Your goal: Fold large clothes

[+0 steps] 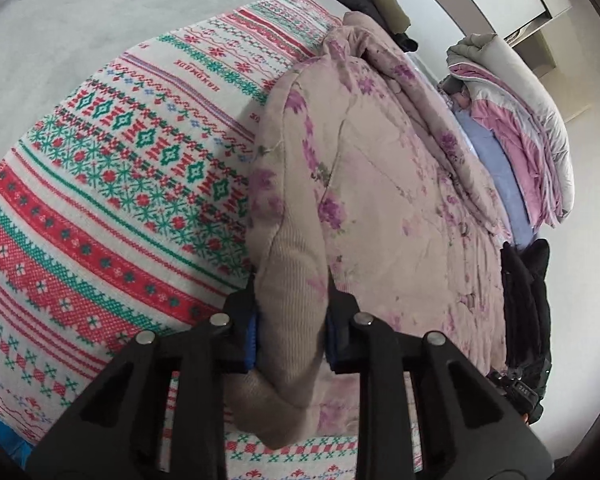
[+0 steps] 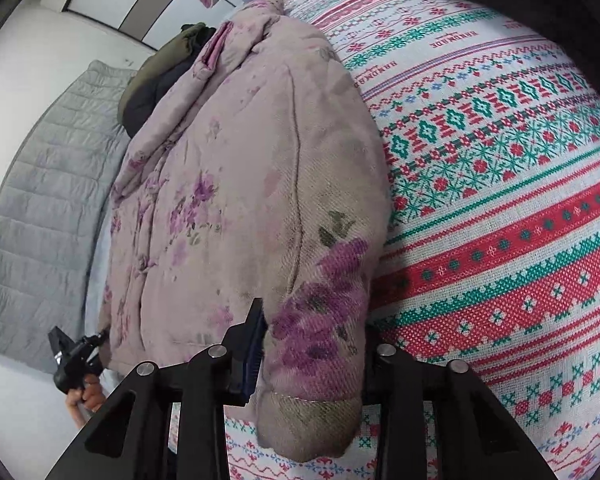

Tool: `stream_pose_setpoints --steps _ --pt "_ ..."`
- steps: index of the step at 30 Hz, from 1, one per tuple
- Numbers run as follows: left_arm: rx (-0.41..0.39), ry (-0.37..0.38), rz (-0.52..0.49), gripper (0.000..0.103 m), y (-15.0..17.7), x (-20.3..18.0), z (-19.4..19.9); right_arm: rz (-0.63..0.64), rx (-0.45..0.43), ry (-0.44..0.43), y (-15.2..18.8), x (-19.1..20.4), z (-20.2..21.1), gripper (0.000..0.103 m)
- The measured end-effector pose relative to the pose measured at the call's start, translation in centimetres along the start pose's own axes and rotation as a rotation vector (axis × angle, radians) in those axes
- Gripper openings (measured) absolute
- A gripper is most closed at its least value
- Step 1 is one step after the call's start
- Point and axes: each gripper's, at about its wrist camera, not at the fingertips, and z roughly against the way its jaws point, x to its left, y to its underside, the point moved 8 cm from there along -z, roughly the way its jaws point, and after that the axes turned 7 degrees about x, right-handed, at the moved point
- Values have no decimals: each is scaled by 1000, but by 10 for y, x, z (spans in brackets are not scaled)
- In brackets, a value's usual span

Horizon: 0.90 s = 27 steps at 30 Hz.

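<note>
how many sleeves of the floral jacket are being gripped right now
2: one sleeve sits clamped in the left tongs, the other sleeve in the right tongs.

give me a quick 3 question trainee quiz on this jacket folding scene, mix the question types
1. True or false: the left gripper is shut on a sleeve of the floral jacket.
2. What does the right gripper hold? A) a sleeve cuff B) the grey quilt C) nothing
3. Fill in: the jacket lies on a ___ patterned blanket.

Key: 1 true; 2 A; 3 red and green
</note>
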Motion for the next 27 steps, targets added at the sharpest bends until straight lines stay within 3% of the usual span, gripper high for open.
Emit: stream_pose_setpoints --steps 1,2,4,6,7,8,10,13,18,27 --pt "6 23 7 37 -1 -1 0 -2 -2 -22 0 3 0 22" --pt "15 62 29 55 -2 -1 0 -10 -14 -31 -1 5 1 21" --pt "17 132 81 60 -4 -1 -1 -26 -40 -73 -2 7 9 20" --pt "3 99 61 47 -4 -4 -2 -29 -59 -128 -4 15 12 20" --pt "-2 75 40 27 -4 -6 -4 -23 -51 -134 -3 19 9 20" --pt "-7 50 19 23 -4 -8 -5 -25 -35 -110 -1 20 1 20" --pt "-19 29 13 21 -5 -10 -4 -50 -19 -62 0 16 -9 20" --pt "-26 21 30 17 -9 -10 5 -53 -74 -98 -7 25 8 16" --pt "-105 141 47 15 -10 -29 57 59 -210 -158 -5 72 66 14" --pt "-146 179 2 14 53 -50 143 21 -279 -233 43 56 121 13"
